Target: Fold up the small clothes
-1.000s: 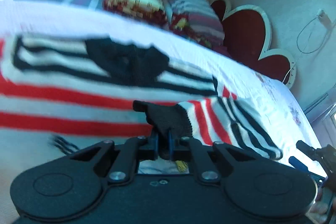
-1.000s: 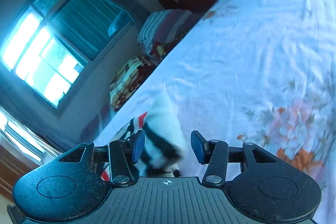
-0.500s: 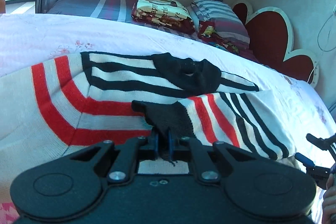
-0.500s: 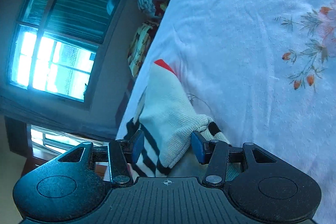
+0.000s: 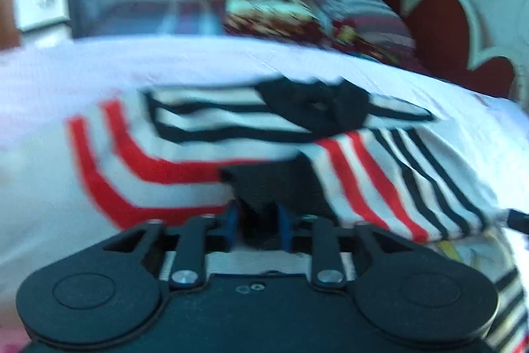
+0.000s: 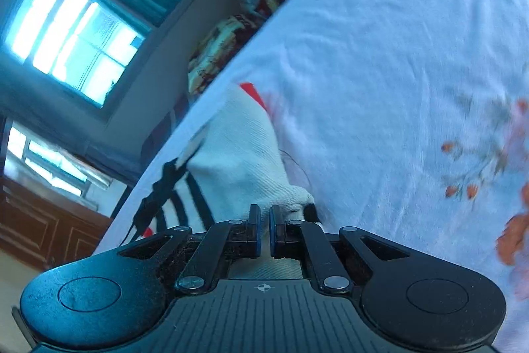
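Observation:
A knit sweater, white with red and black stripes and a black collar, lies spread on the bed. One striped sleeve is folded across its body, its black cuff lying between the blue pads of my left gripper. Those jaws are opening, and the pads stand apart from the cuff. In the right wrist view my right gripper is shut on a white edge of the sweater, with the fabric bunched just ahead of the pads.
The white floral bedsheet stretches away to the right of the sweater. Patterned pillows and a red heart-shaped headboard sit at the bed's far end. A window is beyond.
My left gripper's pads have parted from the black cuff they pinched. My right gripper's jaws have closed on the white fabric that lay between them.

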